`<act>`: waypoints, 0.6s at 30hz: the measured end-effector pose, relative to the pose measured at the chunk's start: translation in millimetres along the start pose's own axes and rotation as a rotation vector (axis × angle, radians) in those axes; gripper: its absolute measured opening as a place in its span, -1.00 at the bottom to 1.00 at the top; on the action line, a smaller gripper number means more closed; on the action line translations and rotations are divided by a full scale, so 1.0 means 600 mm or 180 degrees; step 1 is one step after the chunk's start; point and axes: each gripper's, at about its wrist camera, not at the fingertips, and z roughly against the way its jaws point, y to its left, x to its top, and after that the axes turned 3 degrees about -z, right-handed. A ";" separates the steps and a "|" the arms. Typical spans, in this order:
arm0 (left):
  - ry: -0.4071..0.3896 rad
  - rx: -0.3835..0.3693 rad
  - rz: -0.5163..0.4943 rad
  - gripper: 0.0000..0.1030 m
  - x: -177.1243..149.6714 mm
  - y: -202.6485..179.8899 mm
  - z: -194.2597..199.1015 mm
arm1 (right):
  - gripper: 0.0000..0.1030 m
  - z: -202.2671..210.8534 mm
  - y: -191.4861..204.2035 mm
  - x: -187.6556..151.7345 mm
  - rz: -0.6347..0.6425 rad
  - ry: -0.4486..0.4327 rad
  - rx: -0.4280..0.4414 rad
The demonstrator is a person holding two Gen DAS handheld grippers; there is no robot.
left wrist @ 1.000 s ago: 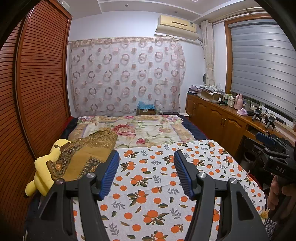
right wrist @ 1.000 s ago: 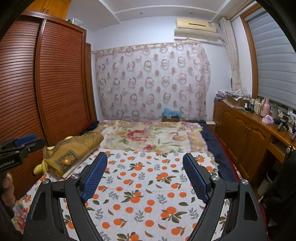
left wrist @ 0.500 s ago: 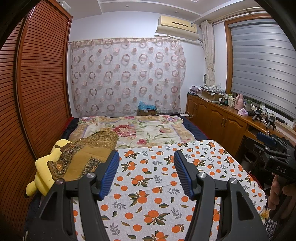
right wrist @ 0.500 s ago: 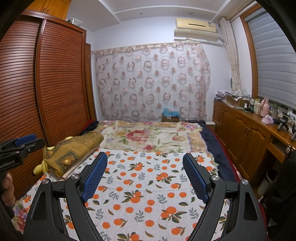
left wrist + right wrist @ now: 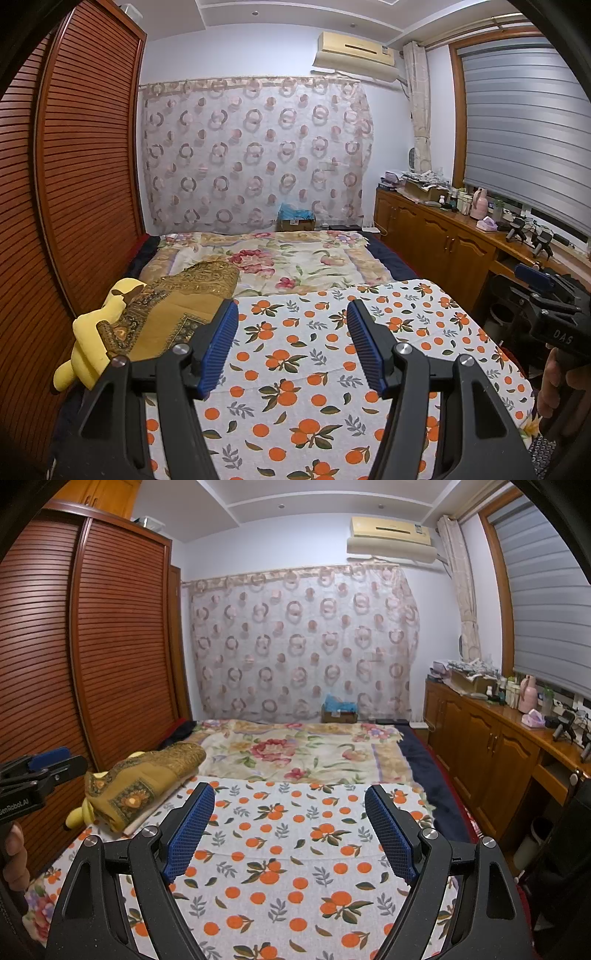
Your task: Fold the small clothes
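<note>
A white cloth printed with oranges [image 5: 295, 354] [image 5: 280, 834] lies flat over the near part of the bed. My left gripper [image 5: 291, 310] hovers over it, open, with nothing between its blue pads. Over the same cloth hangs my right gripper [image 5: 289, 790], open wider and likewise empty. A folded mustard patterned cloth [image 5: 177, 299] [image 5: 147, 771] lies at the bed's left edge on top of a yellow plush toy [image 5: 92, 339]. Each gripper shows at the edge of the other's view, held by a hand [image 5: 554, 384] [image 5: 14, 856].
A floral blanket [image 5: 288, 258] covers the far half of the bed. A slatted wooden wardrobe [image 5: 74, 166] runs close along the left. Wooden cabinets [image 5: 491, 746] with bottles and clutter line the right wall under the window. A patterned curtain [image 5: 303, 646] and a cardboard box [image 5: 340, 712] stand behind the bed.
</note>
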 end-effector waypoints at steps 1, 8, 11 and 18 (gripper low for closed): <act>-0.0001 -0.0001 0.0002 0.18 0.000 0.001 0.001 | 0.66 0.001 0.000 0.000 0.0002 0.0001 -0.0001; -0.0002 0.0001 -0.0004 0.18 -0.001 0.000 0.000 | 0.66 0.000 0.000 0.000 0.0001 0.0001 -0.0003; 0.0000 0.0001 -0.0003 0.18 -0.001 0.000 0.000 | 0.66 0.002 0.000 0.000 0.0000 0.0000 -0.0002; -0.0007 0.0002 -0.0008 0.18 -0.002 0.000 0.000 | 0.66 -0.002 0.001 -0.001 0.0003 -0.0002 -0.0007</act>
